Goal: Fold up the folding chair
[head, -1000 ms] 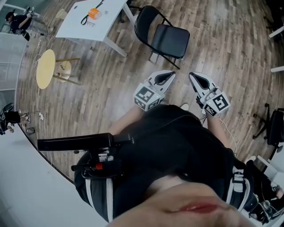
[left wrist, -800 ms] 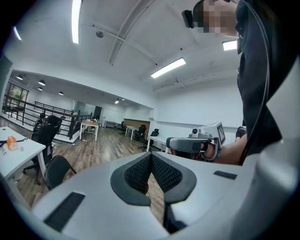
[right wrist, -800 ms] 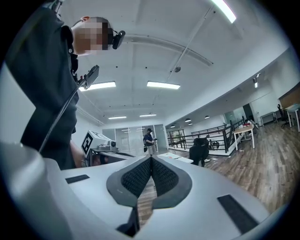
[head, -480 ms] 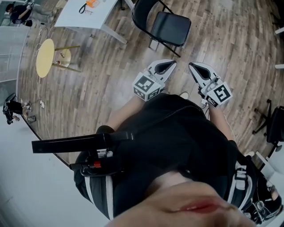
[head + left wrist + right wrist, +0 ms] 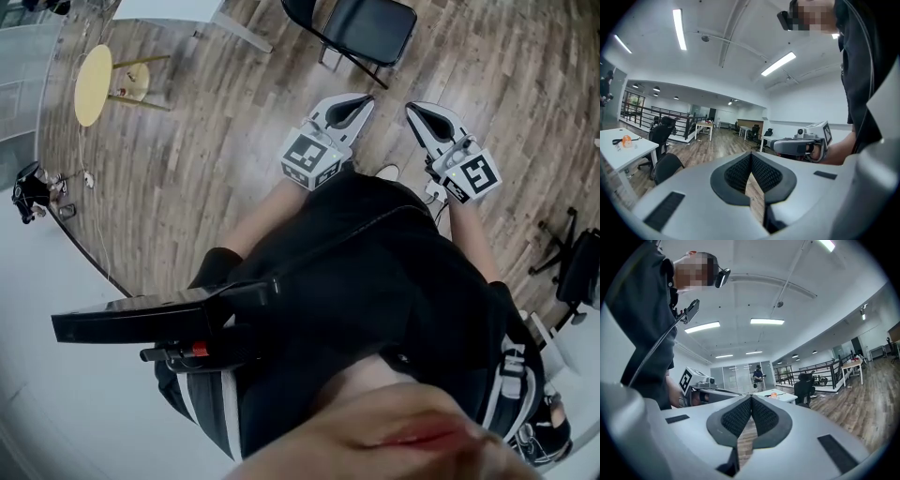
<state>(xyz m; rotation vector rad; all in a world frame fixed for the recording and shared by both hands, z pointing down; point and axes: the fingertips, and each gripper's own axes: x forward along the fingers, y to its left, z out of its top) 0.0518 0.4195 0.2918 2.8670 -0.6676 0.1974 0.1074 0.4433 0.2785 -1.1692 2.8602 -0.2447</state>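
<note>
Ahead of both tools and well apart from their tips, the folding chair [image 5: 370, 26] stood open on the wooden floor [image 5: 234, 141], its seat down and its back cut off by the top edge of the head view. The likeliest trouble seemed to lie in the approach. With both tools shut, a closed tip reaching the seat edge or the back frame would only push the light chair, which might slide or tip on the smooth boards. Lifting the seat without the other tool steadying the back might also let the frame skid away, or fold suddenly onto a jaw. The left gripper [image 5: 364, 97] had its jaws pressed together, with nothing between them and nothing touched. The right gripper [image 5: 411, 109], just beside it, was likewise closed and empty, and both hung in the air before the person's body.
</note>
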